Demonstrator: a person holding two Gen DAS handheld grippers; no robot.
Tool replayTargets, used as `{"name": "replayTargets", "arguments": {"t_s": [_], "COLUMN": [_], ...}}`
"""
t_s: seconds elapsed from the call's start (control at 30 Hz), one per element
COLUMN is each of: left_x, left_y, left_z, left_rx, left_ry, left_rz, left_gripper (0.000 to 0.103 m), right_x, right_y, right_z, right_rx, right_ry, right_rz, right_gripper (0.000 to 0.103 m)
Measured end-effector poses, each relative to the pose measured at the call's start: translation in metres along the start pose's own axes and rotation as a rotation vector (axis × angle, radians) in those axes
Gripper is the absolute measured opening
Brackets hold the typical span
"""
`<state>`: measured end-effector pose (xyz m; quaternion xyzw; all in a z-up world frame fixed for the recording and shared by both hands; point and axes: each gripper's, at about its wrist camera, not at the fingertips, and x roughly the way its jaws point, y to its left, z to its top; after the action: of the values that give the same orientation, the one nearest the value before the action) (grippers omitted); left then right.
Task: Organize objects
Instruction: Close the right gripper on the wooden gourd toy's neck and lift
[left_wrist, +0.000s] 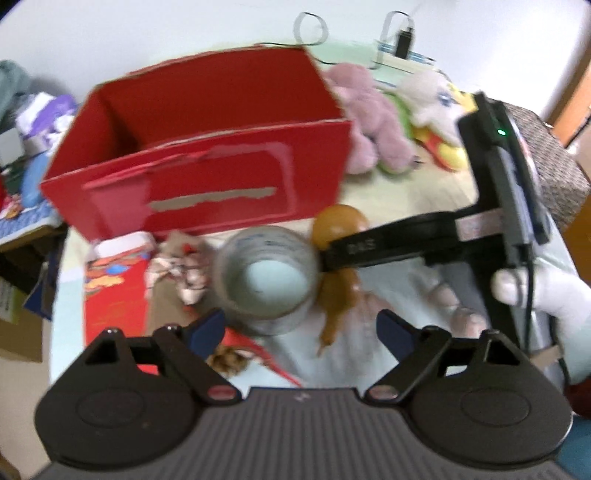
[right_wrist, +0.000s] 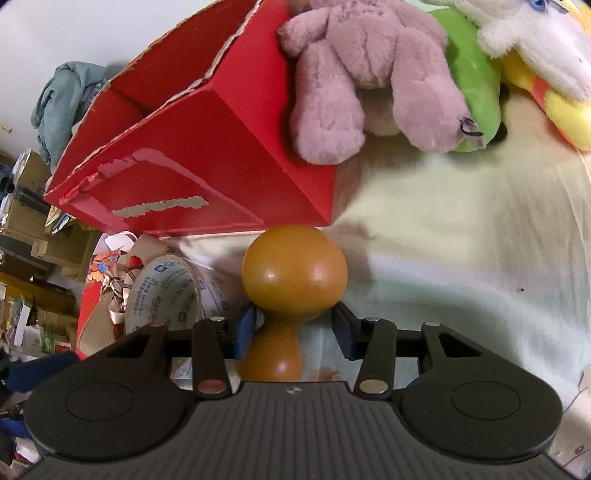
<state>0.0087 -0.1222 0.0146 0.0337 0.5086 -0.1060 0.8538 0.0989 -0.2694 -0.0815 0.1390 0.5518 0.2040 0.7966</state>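
A brown wooden knob-shaped object (right_wrist: 293, 291) stands on the bed sheet between the jaws of my right gripper (right_wrist: 295, 332); the left pad (right_wrist: 246, 330) touches its neck, the right pad stands slightly off. It also shows in the left wrist view (left_wrist: 338, 221), with the right gripper's finger (left_wrist: 369, 245) against it. My left gripper (left_wrist: 301, 332) is open, just before a roll of clear tape (left_wrist: 267, 278). The tape also shows in the right wrist view (right_wrist: 166, 295). An open red cardboard box (left_wrist: 207, 162) stands behind.
Plush toys lie right of the box: a pink one (right_wrist: 365, 74), a green one (right_wrist: 469, 74) and a white and yellow one (right_wrist: 535, 48). A red printed packet (left_wrist: 114, 291) and crumpled wrapping (left_wrist: 181, 266) lie left of the tape. Clutter sits off the bed's left edge.
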Motion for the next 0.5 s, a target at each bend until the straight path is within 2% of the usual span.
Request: {"name": "replayTargets", "arguments": {"t_s": [0.13,0.17,0.4,0.5], "left_x": [0.006,0.009,0.041,0.052], "left_y": [-0.02,-0.025,-0.06,-0.062], "left_z": [0.006,0.008,0.019,0.023], "left_rx": [0.051,0.065,0.155,0.144], "left_ry": [-0.017,-0.02,0.007,0.012], "left_rz": [-0.066,-0.08,-0.158,-0.203], "left_gripper": [0.085,0.084,0.078,0.08], "right_x": [-0.009,-0.01,-0.02,-0.025], "right_y": [-0.014,-0.018,-0.042,-0.054], "right_z": [0.0,0.001,0.002,0.002], "right_rx": [0.011,0.021,0.058,0.081], "right_ry": [0.011,0.015,0.032,0.038], "right_rz": [0.01,0.019,0.039,0.053], "right_gripper": [0.038,0.032,0.03,0.03]}}
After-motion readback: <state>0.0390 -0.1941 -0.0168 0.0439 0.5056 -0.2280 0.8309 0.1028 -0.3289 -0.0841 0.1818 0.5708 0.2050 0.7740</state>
